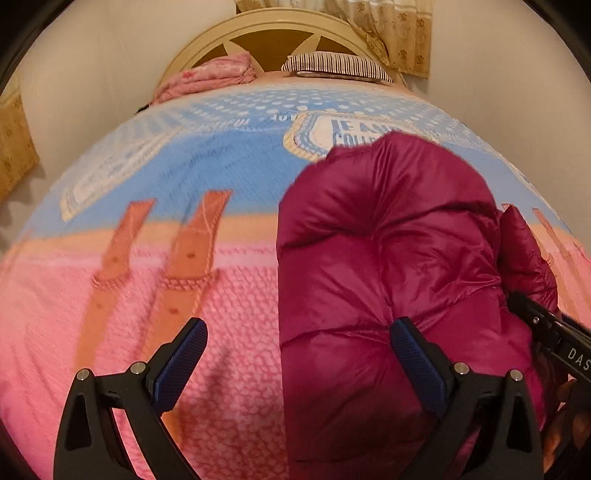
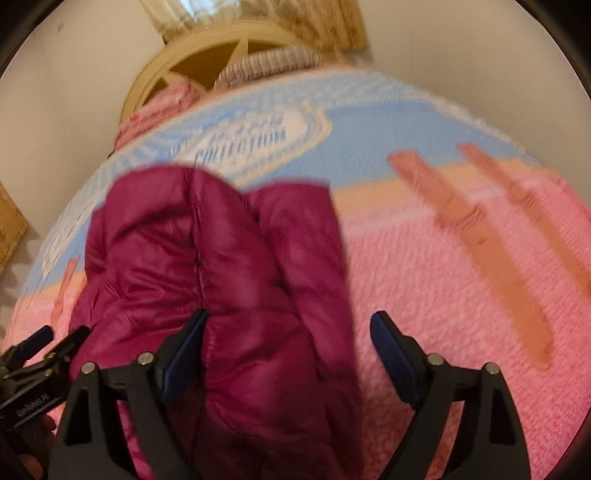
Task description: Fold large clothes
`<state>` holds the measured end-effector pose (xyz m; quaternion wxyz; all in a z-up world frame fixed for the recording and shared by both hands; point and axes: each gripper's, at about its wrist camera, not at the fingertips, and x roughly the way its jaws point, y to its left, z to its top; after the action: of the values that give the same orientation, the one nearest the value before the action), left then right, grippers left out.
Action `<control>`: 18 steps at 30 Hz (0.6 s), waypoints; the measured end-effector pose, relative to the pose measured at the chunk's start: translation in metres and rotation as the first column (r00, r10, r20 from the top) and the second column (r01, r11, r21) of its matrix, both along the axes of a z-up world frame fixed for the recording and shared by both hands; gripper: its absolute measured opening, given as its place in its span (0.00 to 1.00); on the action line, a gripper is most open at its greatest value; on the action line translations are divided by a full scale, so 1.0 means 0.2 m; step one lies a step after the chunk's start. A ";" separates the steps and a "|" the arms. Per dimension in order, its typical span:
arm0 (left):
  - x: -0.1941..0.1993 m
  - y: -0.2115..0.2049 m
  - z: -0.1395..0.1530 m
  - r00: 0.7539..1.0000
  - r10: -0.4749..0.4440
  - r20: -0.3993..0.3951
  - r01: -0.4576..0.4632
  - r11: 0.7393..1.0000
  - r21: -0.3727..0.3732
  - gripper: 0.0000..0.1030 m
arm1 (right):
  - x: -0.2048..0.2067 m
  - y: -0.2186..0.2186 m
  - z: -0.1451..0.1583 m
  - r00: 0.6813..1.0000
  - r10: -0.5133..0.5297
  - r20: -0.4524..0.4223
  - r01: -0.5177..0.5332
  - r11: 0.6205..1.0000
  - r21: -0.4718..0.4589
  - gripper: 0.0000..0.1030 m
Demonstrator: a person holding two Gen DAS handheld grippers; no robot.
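A magenta puffer jacket (image 1: 388,266) lies folded into a narrow bundle on the bed's pink and blue blanket (image 1: 221,295). My left gripper (image 1: 299,354) is open above the jacket's left edge, with the blanket under its left finger. The right gripper shows at the right edge of the left wrist view (image 1: 554,332), beside the jacket. In the right wrist view the jacket (image 2: 221,266) lies at left and centre. My right gripper (image 2: 288,347) is open over the jacket's right part, holding nothing. The left gripper shows at the lower left of that view (image 2: 37,354).
A cream headboard (image 1: 273,37) stands at the far end, with a striped pillow (image 1: 332,66) and a folded pink cloth (image 1: 214,77) before it. A patterned curtain (image 1: 399,33) hangs behind. Walls flank the bed on both sides.
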<state>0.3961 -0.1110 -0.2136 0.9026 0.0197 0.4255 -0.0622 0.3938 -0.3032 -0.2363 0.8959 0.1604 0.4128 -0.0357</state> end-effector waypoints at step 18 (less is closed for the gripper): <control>-0.17 -0.11 0.08 0.989 -0.140 0.053 0.140 0.990 -0.004 0.28 | -0.09 0.12 0.04 0.989 0.135 0.053 -0.138 0.988 0.063 0.22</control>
<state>0.3615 -0.1339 -0.1973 0.9069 0.0477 0.3991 -0.1266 0.3754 -0.2791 -0.2285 0.9001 0.1623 0.4021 0.0435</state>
